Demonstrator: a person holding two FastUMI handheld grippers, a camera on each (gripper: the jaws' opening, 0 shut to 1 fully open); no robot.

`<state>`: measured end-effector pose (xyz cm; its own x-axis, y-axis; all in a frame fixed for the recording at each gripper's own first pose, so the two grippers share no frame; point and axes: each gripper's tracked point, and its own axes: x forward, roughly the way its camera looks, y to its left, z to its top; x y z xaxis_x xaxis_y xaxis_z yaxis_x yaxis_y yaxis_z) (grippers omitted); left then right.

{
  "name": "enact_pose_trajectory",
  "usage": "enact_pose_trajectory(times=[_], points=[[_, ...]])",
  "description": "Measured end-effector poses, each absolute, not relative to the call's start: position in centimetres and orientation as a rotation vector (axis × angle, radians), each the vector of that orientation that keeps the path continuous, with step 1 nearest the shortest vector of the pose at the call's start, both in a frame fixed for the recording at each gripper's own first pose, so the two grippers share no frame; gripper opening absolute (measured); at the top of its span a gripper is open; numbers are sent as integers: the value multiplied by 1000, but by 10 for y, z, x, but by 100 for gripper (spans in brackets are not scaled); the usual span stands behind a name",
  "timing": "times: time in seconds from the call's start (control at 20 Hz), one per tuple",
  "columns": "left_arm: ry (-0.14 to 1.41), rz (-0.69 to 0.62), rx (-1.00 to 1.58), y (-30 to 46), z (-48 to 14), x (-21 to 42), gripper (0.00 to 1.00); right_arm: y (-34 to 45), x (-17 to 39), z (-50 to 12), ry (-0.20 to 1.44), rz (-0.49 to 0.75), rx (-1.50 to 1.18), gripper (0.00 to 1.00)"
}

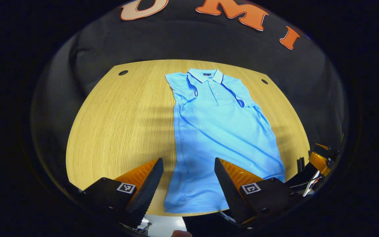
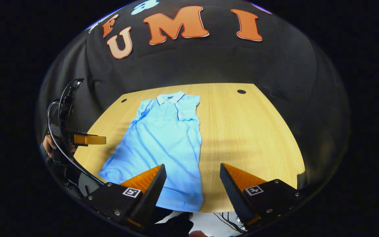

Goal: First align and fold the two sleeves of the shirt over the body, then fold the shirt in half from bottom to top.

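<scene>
Shirt (image 1: pixel 219 131) lies flat mid-table (image 1: pixel 117 131), collar toward far edge, hem at near edge. Sleeves look already folded in. Left gripper (image 1: pixel 189 179) and right gripper (image 2: pixel 192 184) both released, hovering over hem. I judge next: pinch hem corners, carry to collar.

One shirt (image 1: pixel 215 131) lies on one table (image 1: pixel 117 125). It has one collar (image 1: pixel 206 75) and two sleeves, both folded in over the body: one (image 1: pixel 183 89) on the left in the left gripper view, one (image 1: pixel 239 93) on the right. Three small buttons (image 1: pixel 213 86) run down the placket (a fourth cannot be made out). The table carries two dark round holes (image 1: pixel 123 72) near its far corners, the other (image 1: pixel 264 81) on the opposite side. Two tongs are counted: the left tongs (image 1: pixel 189 179) and the right tongs (image 2: pixel 192 184), each with two fingers and two square markers. One hand (image 2: pixel 48 144) shows at the edge of the right gripper view.
</scene>
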<state>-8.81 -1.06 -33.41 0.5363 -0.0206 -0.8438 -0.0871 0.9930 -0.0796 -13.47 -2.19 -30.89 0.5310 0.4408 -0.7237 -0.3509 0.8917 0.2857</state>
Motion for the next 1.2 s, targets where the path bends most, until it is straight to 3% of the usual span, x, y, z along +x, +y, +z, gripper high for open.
enact_pose_trajectory(times=[0.35, 1.2], points=[[1044, 25, -118, -25, -374, -165, 100, -19, -177, -351, 964, 507, 75, 99], [765, 18, 16, -18, -426, -170, 100, -11, -208, -418, 992, 491, -69, 96]])
